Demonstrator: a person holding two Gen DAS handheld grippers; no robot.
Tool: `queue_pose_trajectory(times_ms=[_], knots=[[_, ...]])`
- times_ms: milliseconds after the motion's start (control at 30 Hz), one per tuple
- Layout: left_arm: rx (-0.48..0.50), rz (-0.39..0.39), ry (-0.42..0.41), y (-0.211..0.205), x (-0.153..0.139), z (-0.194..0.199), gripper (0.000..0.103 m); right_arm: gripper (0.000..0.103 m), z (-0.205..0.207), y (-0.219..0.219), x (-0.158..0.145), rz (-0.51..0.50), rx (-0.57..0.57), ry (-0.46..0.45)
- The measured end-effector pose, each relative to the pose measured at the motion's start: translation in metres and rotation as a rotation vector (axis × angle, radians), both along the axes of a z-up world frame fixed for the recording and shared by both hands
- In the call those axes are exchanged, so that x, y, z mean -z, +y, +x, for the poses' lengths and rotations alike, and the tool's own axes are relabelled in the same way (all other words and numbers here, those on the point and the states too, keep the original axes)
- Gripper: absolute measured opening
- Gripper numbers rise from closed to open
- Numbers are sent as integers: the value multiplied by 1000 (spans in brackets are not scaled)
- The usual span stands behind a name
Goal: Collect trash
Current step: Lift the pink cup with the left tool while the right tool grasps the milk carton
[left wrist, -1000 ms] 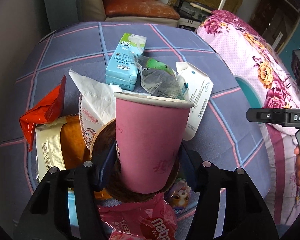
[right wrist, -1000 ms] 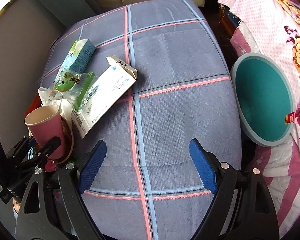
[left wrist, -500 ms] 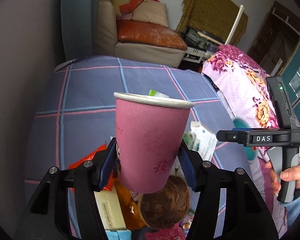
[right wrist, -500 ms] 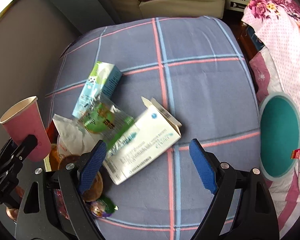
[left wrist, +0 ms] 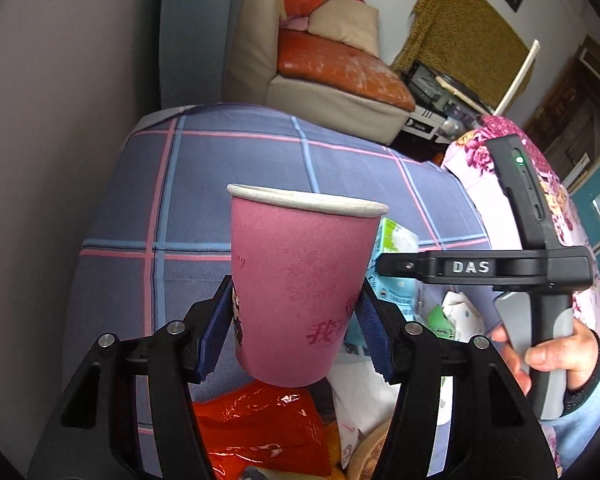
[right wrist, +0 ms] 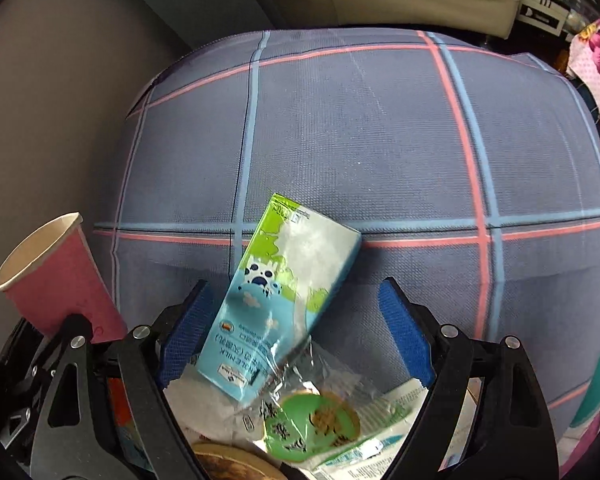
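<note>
Between the blue pads of the left claw sits a pink paper cup, held tight above the checked blue bed. Right claw hangs open over a blue milk carton. Lots of trash still waits.

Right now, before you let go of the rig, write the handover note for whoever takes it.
Left gripper: shut on the pink paper cup, upright, held clear above the pile.
Right gripper: open, empty, above the blue milk carton.
On the checked cloth: carton, clear green-label wrapper, white box, red wrapper.
Done: cup picked up.
Left: bin it, then collect the rest.
</note>
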State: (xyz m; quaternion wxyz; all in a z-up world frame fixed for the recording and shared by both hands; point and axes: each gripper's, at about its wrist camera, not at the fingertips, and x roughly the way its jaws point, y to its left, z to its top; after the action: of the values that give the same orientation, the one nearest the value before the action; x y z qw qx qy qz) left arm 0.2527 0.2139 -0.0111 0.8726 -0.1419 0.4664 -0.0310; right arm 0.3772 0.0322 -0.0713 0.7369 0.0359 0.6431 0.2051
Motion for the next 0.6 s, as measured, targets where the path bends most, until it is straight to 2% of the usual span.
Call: queue_pose_trajectory(times_ms=[33, 67, 233, 400, 600], knots=[[-3, -1, 1, 1, 1, 0, 60, 78, 2, 3, 5, 0, -7, 5], [-7, -2, 2, 2, 2, 0, 60, 67, 3, 4, 9, 4, -12, 6], [-16, -14, 7, 0, 4, -5, 60, 63, -5, -4, 0, 62, -27, -49], [12, -11, -15, -16, -9, -14, 60, 58, -15, -30, -38, 118, -15, -113], [57, -10, -43, -47, -26, -35, 60, 54, -51, -65, -80, 169, -20, -178]])
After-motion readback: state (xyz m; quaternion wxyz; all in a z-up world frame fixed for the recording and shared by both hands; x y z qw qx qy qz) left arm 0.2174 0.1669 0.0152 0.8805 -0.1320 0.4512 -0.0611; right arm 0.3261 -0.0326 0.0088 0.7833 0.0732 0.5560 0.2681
